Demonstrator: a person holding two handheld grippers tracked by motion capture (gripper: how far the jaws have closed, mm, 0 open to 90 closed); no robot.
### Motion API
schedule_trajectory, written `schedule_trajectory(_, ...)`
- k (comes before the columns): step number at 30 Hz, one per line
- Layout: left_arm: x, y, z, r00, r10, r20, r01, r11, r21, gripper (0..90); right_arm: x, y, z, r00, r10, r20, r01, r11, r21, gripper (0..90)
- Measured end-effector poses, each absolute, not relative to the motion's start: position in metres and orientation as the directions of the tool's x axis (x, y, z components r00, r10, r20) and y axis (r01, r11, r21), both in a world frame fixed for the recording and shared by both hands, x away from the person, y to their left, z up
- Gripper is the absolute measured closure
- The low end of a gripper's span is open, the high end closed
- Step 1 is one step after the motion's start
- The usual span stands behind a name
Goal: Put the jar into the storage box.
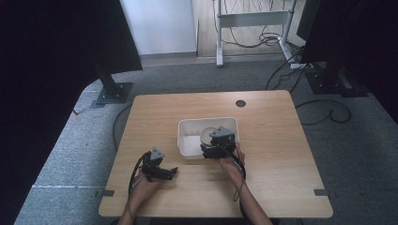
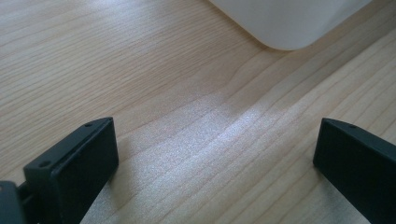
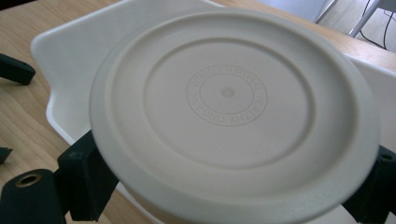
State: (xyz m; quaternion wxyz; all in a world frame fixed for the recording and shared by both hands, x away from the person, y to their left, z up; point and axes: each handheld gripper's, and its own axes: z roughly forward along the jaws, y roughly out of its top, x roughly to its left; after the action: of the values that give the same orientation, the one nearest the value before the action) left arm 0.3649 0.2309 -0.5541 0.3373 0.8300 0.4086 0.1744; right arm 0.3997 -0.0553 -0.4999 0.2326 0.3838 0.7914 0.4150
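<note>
The left gripper [image 1: 165,171] is resting on the tabletop [image 1: 277,154], jaws apart and gripping nothing. Farther off, the right gripper [image 3: 233,196] is clamping its jaws on a round cream lid [image 3: 233,112] over the white tub [image 1: 187,140].

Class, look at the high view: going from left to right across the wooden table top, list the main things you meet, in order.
Left gripper → white rectangular plastic tub → right gripper, at the tub's near right, holding a cream round plastic lid → bare wooden table top.
</note>
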Motion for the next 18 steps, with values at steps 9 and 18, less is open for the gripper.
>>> schedule_trajectory(9, 0.365, 0.231, -0.554, 0.608, 0.794, 0.016, 0.560, -0.442, 0.700, 0.0, 0.405, -0.044, -0.516, -0.591, 0.804, -0.068, 0.424, 0.382, 0.821, 9.3)
schedule_trajectory(18, 0.365, 0.231, -0.554, 0.608, 0.794, 0.016, 0.560, -0.443, 0.700, 0.0, 0.410, -0.042, -0.526, -0.570, 0.821, -0.046, 0.458, 0.364, 0.811, 9.3)
